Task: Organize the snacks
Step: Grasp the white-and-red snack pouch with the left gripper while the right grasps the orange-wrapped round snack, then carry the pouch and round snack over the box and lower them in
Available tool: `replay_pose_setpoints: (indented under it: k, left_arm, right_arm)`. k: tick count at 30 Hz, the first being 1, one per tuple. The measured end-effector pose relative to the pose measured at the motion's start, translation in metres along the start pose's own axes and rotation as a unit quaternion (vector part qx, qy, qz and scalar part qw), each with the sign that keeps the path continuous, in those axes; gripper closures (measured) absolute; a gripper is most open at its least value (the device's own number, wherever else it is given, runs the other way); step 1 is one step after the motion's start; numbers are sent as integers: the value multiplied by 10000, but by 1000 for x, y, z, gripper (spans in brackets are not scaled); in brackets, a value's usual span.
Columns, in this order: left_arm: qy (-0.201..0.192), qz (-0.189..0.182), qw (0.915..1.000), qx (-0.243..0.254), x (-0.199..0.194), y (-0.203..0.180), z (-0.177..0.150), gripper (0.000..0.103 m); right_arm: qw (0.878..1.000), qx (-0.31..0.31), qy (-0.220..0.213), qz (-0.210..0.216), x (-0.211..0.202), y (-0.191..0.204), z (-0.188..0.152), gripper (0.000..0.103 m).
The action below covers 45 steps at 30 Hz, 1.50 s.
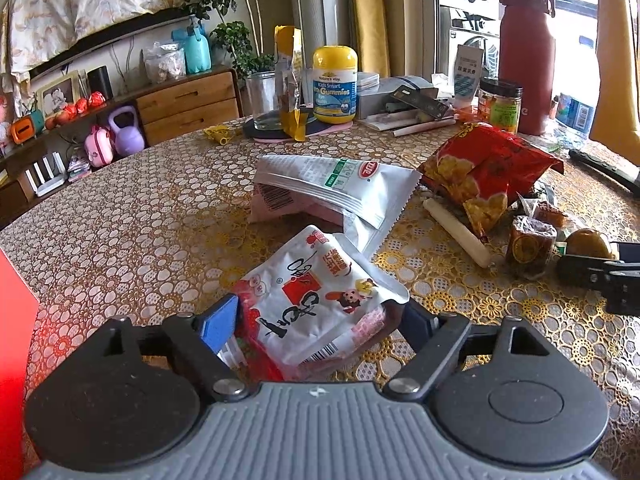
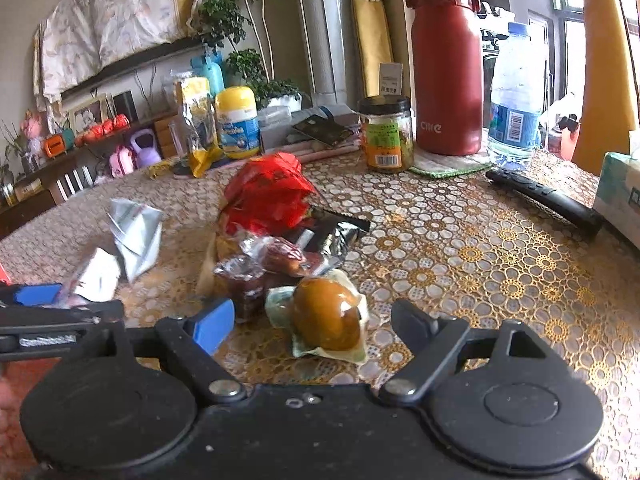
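Observation:
My left gripper (image 1: pixel 320 320) stands wide around a white and red snack packet (image 1: pixel 316 300) that lies tilted on the table. The packet's edges sit close to both pads, and I see no squeeze on it. My right gripper (image 2: pixel 312 320) is open around a brown egg in a clear wrapper (image 2: pixel 326 314), with a gap on each side. Beyond the egg lie dark wrapped snacks (image 2: pixel 244 280) and a red chip bag (image 2: pixel 268 196). A white foil pouch (image 1: pixel 336 184) and a pale sausage stick (image 1: pixel 456 232) lie further out in the left wrist view.
The far side of the patterned tablecloth (image 2: pixel 480 248) holds a red flask (image 2: pixel 446 64), a water bottle (image 2: pixel 516 100), a pickle jar (image 2: pixel 386 136) and a yellow-lidded gummies jar (image 1: pixel 335 84). A black remote (image 2: pixel 548 200) and a tissue pack (image 2: pixel 620 196) lie at right. A red edge (image 1: pixel 12 340) borders the left.

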<state>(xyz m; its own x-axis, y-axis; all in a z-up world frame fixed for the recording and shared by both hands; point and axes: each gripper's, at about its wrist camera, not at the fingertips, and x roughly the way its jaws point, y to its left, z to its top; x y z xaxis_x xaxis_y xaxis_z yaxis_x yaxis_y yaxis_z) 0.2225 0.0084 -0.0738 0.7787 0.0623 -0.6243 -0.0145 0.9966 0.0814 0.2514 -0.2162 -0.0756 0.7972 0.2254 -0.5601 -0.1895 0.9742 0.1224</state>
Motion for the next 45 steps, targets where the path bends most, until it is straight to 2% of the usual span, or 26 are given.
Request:
replay_pose_setpoints:
  k: [4,7,9,19,29,45]
  left_arm:
    - [4,-1,10000,-22,-3,0,-1,21]
    - [8,-12,10000,-49,-6,1,-2,22]
    - [19,-21,10000,-58,-8,2,-3,22]
    - [51,-67,9997,-213,-31,11,-16,24]
    - [-74,-90,9993,-341,-80,22,-32,24]
    - [-568,7,9968,-563,-163,44,-45,24]
  right_arm:
    - [10000,17,15,2,3,-4,1,28]
    - [10000,-69,28,28,3,-3,1,44]
    - [9999,-132,6,-8,2,0,0,49]
    - [9999,99,-78,23,-16,2,-9,58]
    - [9993,308,-27,217,-50,15,-28,59]
    - [9980,-59,-313,549,-106,63,-29,60]
